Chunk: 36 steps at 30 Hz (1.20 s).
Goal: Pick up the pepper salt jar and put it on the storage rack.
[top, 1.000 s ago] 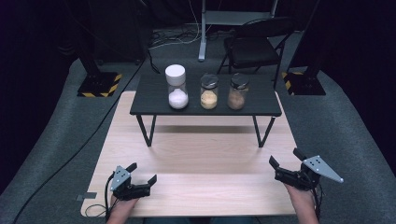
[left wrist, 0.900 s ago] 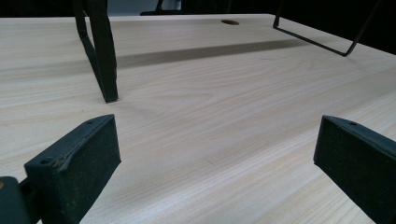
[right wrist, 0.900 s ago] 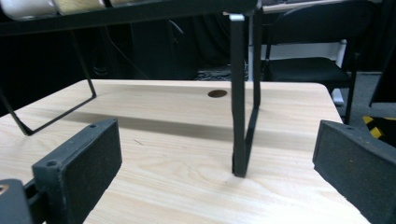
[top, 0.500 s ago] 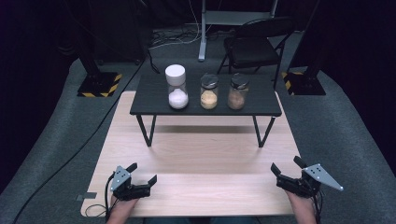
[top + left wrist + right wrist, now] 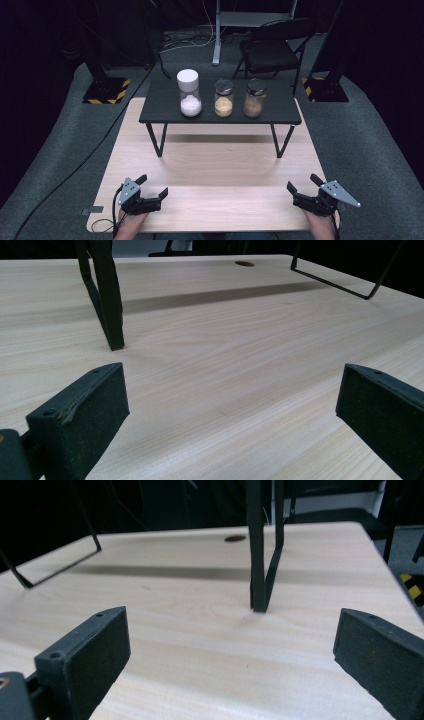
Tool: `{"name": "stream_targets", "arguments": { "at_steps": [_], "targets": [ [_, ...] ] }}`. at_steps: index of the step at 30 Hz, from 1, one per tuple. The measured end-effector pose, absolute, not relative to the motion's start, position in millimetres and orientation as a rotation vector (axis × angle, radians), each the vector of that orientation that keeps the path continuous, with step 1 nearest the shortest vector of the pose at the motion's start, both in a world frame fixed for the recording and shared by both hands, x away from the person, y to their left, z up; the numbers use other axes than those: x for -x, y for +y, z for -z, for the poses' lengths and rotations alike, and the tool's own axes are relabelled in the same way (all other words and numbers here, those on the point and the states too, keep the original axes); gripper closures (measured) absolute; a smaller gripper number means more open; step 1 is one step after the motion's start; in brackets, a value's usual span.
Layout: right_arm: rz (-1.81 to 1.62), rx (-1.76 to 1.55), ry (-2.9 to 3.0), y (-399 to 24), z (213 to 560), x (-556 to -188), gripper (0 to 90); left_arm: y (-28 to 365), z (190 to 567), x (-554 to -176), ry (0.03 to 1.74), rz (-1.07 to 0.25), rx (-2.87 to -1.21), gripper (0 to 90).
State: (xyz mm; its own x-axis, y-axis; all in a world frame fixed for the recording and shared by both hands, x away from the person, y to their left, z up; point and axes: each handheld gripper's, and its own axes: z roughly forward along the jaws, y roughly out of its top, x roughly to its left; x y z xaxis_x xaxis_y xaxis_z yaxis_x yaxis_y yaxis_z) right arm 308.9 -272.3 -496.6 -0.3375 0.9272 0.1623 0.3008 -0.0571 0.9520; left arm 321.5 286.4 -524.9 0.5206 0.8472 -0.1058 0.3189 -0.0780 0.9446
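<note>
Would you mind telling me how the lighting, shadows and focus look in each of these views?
High view: surroundings dark, wooden table evenly lit, soft shadow under the black stand. Left gripper view: the stand's shadow bands the wood; near jaws slightly soft. Right gripper view: similar shadow band, background dim and blurry.

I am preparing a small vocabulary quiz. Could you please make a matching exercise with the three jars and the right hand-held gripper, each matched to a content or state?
Things:
1. white-lidded jar
2. middle jar
3. right jar
4. right hand-held gripper

Contents or states:
a. brown powder
b. open, holding nothing
c. white powder
d. yellowish powder

Pairs: 1-c, 2-d, 3-a, 4-b
</note>
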Motion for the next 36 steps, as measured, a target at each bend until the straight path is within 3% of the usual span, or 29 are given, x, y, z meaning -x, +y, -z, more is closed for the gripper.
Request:
{"name": "stream_targets", "arguments": {
  "at_steps": [16, 36],
  "targets": [
    [-1.349, -1.279, 1.799, -239.9, 515.7, -313.5, 0.1, 286.2, 524.9, -321.2, 1.0, -0.585, -1.649, 0.1],
    [-1.199, -1.446, 1.882, -235.4, 523.6, -327.1, 0.0, 286.4, 524.9, -320.9, 0.997, -0.584, -1.649, 0.1]
  ]
}}
